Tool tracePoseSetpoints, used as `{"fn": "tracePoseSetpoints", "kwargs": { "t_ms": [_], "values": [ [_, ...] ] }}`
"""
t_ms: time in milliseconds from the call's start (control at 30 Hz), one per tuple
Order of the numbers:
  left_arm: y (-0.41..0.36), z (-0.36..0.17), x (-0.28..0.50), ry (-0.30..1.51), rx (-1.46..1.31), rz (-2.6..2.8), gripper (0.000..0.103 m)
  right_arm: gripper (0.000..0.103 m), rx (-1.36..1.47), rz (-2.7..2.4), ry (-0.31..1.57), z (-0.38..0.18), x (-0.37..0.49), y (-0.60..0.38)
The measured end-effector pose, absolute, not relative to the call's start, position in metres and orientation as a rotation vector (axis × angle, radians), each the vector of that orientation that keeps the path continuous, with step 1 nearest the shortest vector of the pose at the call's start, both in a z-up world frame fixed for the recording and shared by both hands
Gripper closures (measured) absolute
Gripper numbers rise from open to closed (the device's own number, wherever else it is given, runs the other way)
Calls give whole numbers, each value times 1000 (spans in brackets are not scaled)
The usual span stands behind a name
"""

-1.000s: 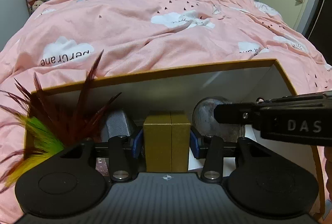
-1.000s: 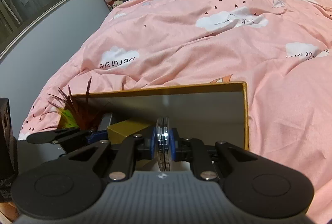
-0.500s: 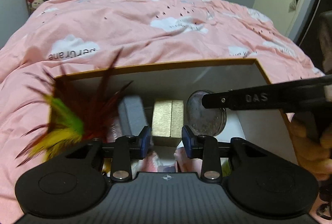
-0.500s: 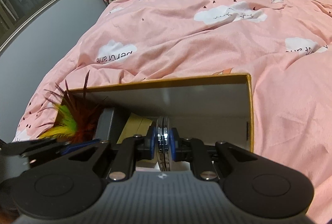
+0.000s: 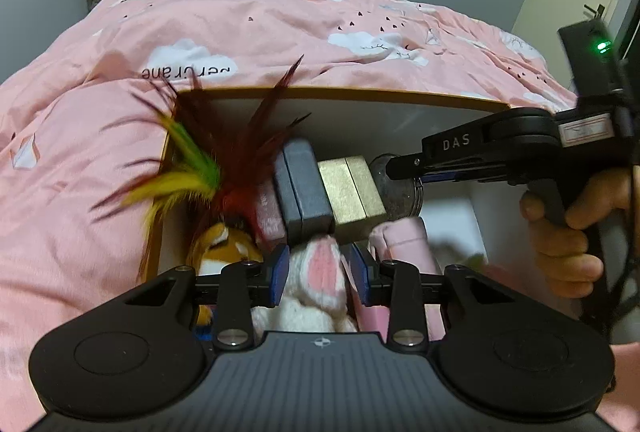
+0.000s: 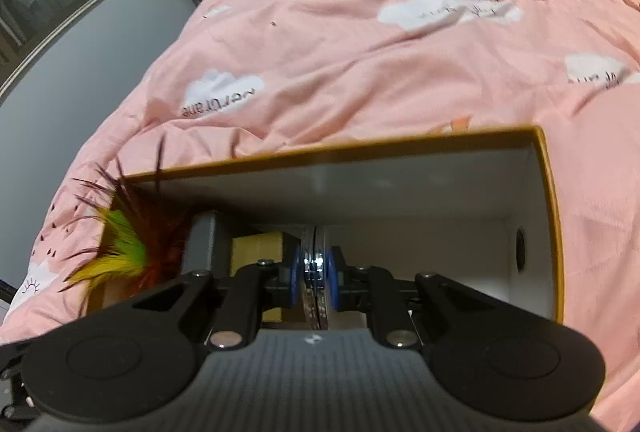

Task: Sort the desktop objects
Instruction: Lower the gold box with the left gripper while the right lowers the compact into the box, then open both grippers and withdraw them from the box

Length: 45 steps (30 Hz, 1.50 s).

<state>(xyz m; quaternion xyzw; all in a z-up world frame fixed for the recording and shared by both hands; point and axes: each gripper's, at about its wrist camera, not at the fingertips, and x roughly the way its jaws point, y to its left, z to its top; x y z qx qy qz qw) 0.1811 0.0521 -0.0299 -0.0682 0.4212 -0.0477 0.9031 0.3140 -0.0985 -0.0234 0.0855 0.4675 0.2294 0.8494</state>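
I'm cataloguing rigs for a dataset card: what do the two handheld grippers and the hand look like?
Both grippers are matte black with ribbed bodies, round discs at each side, silver screws and blue finger pads. The left gripper has a small cross mark on its body. The right gripper shows white "DAS" lettering, a label sticker, a green light and a black cable in the left wrist view. The bare right hand shows no sleeve.

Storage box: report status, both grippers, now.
Left gripper open, empty, above plush toys. Right gripper shut on round tin, inside storage box. Gold box, grey case upright beside tin; feathers crowd left corner.
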Motion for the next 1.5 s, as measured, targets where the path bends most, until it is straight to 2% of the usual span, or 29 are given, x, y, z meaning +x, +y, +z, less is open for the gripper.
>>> {"fn": "tracePoseSetpoints", "kwargs": {
  "t_ms": [267, 433, 500, 1067, 1500],
  "values": [
    [57, -32, 165, 870, -186, -104, 64, 87, 135, 430, 983, -24, 312, -99],
    [61, -33, 160, 871, -203, -101, 64, 76, 3, 389, 983, -28, 312, -88],
    [62, -33, 158, 871, -208, -101, 64, 74, -31, 385, 984, -30, 311, -86],
    [52, -30, 129, 872, -200, -95, 64, 72, -72, 387, 879, -8, 291, -94],
    [30, -10, 99, 817, -154, -101, 64, 55, -112, 495, 695, 35, 200, -107]
  ]
}}
